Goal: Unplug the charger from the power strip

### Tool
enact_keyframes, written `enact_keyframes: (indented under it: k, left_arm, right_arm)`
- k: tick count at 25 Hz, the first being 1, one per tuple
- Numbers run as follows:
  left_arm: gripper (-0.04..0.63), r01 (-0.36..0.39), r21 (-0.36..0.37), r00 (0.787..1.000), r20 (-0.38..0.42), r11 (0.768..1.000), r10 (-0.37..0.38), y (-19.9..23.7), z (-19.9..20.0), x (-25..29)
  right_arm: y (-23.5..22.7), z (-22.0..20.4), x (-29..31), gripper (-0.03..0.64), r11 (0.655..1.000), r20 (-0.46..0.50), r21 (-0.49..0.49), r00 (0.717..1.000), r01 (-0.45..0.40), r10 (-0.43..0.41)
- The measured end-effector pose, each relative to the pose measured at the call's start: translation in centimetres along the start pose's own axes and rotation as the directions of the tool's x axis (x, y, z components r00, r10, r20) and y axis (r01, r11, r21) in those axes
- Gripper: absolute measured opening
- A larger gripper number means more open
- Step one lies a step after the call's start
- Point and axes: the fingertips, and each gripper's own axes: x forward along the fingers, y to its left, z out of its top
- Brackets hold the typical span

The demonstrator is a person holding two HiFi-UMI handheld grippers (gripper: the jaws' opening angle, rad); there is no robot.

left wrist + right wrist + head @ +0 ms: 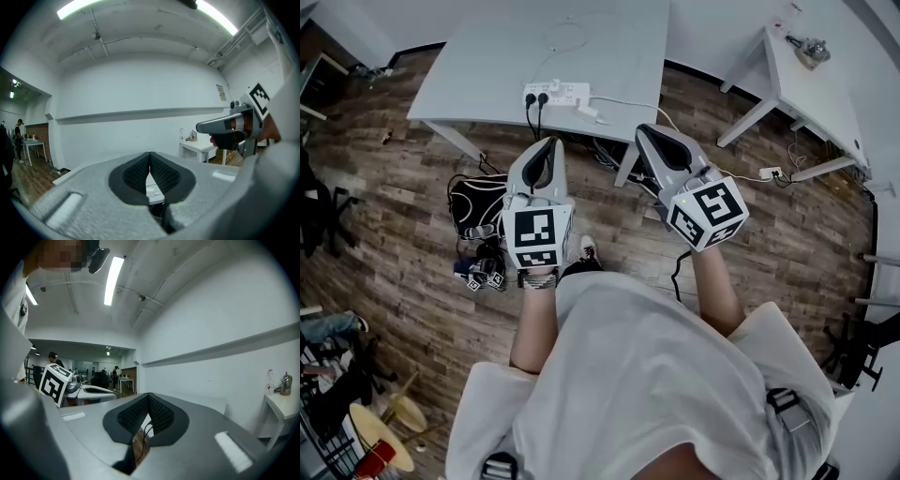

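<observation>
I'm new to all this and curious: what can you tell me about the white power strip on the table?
The power strip is a white, plastic-looking bar lying flat near the front edge of the grey table. Two black plugs sit in its left end, their cables dropping over the edge. A white block, possibly the charger, sits at its right end, with a white cable trailing right.

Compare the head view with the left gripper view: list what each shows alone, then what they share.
Head view only: the black bag on the floor and the marker cube on the left gripper. Left gripper view only: the ceiling light strips and a person far off at left. Both: the right gripper and the small white side table.
</observation>
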Motion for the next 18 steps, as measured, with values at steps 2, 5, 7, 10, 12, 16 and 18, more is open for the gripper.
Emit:
enact_keyframes:
  k: [2, 5, 7, 10, 12, 16, 18]
  left_arm:
    - [0.005, -0.007, -0.006, 1.000, -0.004, 1.000, 0.007, 1.7, 0.0, 1.4]
    - [0.005, -0.016, -0.002, 1.000, -0.009, 1.000, 0.016, 3.9, -0.3, 3.3]
    - [0.005, -0.015, 0.002, 1.000, -0.010, 1.000, 0.015, 4.9, -0.5, 4.4]
    - [0.005, -0.008, 0.000, 1.000, -0.017, 1.000, 0.008, 6.3, -1.0, 6.0]
    - [0.005, -0.002, 0.001, 1.000, -0.024, 1.000, 0.002, 7.1, -1.1, 7.0]
    - [0.005, 0.010, 0.004, 0.999, -0.036, 1.000, -0.009, 8.2, -1.5, 8.7]
    - [0.005, 0.019, 0.004, 0.999, -0.047, 1.000, -0.019, 8.3, -1.8, 9.3]
  right_arm:
    - [-0.6, 0.0, 2.0, 0.002, 1.000, -0.007, -0.003, 1.000, -0.006, 0.006]
    - [-1.2, -0.1, 4.8, 0.002, 1.000, -0.015, 0.000, 1.000, -0.014, 0.014]
    - [-1.6, -0.3, 6.4, 0.002, 1.000, -0.017, 0.003, 1.000, -0.017, 0.017]
    - [-2.1, -0.5, 8.6, 0.002, 1.000, -0.023, 0.006, 1.000, -0.021, 0.021]
    - [-2.4, -0.5, 9.9, 0.002, 1.000, -0.023, 0.008, 1.000, -0.020, 0.020]
    - [-3.4, -0.4, 11.7, 0.002, 1.000, -0.022, 0.017, 1.000, -0.012, 0.013]
    - [-3.9, -0.8, 12.3, 0.002, 1.000, -0.030, 0.029, 1.000, -0.009, 0.010]
